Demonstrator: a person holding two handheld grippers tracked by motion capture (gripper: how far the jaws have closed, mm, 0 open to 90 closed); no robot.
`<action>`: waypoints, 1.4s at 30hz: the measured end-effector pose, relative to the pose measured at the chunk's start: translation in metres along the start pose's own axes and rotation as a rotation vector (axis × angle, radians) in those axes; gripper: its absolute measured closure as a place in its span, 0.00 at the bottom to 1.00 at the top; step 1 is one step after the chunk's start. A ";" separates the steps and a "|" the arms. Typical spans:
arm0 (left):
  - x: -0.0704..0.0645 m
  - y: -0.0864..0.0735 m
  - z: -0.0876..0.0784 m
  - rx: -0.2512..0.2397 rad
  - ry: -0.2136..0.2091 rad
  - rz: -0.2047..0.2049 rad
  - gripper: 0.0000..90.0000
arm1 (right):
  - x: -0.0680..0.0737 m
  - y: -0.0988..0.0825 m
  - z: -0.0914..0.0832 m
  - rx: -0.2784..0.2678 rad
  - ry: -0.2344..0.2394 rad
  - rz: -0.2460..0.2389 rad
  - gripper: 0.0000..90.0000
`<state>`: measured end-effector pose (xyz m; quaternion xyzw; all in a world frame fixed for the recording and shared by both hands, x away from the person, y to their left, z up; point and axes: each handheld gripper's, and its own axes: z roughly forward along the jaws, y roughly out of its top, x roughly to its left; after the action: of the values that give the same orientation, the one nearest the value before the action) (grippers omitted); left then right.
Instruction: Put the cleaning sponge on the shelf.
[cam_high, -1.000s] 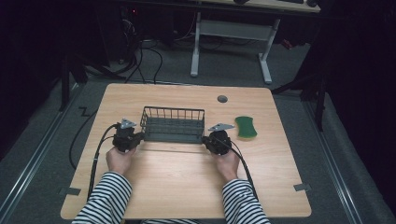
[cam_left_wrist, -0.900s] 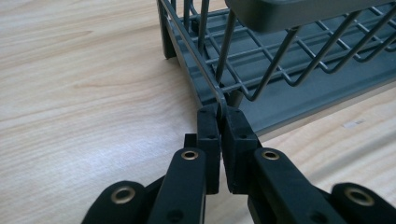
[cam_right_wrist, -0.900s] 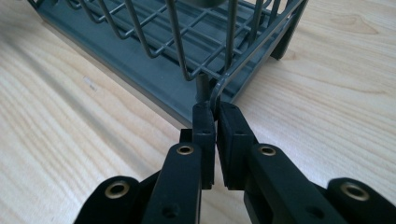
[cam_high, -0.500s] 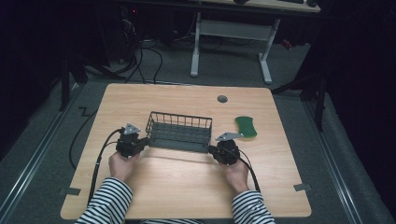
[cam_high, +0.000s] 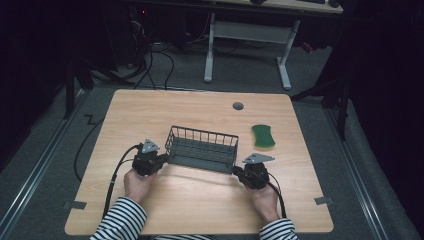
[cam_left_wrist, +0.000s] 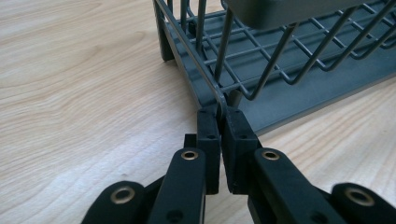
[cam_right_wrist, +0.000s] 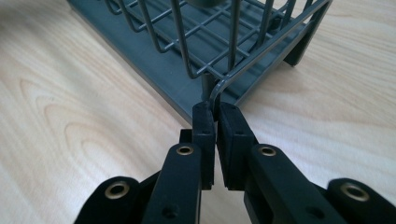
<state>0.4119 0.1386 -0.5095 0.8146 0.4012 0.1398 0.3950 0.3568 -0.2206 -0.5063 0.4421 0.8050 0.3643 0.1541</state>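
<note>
A dark grey wire basket (cam_high: 202, 148) on a flat grey base sits in the middle of the wooden table, turned slightly askew. My left gripper (cam_high: 163, 159) is at its near left corner, jaws shut on the corner wire (cam_left_wrist: 219, 95) of the basket (cam_left_wrist: 289, 51). At the near right corner, my right gripper (cam_high: 236, 171) pinches the bent corner wire (cam_right_wrist: 215, 93) of the basket (cam_right_wrist: 201, 42) in the same way. In both gripper views the black pads are pressed together around the thin wire. A hand in a striped sleeve holds each gripper.
A green sponge (cam_high: 263, 136) lies on the table right of the basket. A small grey round cap (cam_high: 238, 106) sits near the far edge. Cables trail from both grippers toward the near edge. Beyond the table stand a desk frame (cam_high: 247, 35) and dark floor.
Both grippers and the basket between them have moved toward the near edge of the table and a little to the right. The basket has turned slightly. Both grips have stayed shut.
</note>
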 end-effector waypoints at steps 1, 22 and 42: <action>-0.001 0.000 0.000 -0.001 -0.002 0.001 0.96 | 0.001 -0.002 -0.002 -0.001 0.001 0.002 0.96; 0.008 -0.030 -0.016 -0.005 0.037 -0.114 0.36 | -0.010 -0.041 -0.037 -0.071 -0.050 0.108 0.54; 0.034 -0.048 -0.019 0.012 0.218 -0.095 0.32 | -0.087 -0.019 -0.040 -0.116 -0.268 0.267 0.42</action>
<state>0.3973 0.1916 -0.5366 0.7770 0.4807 0.2064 0.3501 0.3718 -0.3166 -0.4986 0.5800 0.6891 0.3652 0.2353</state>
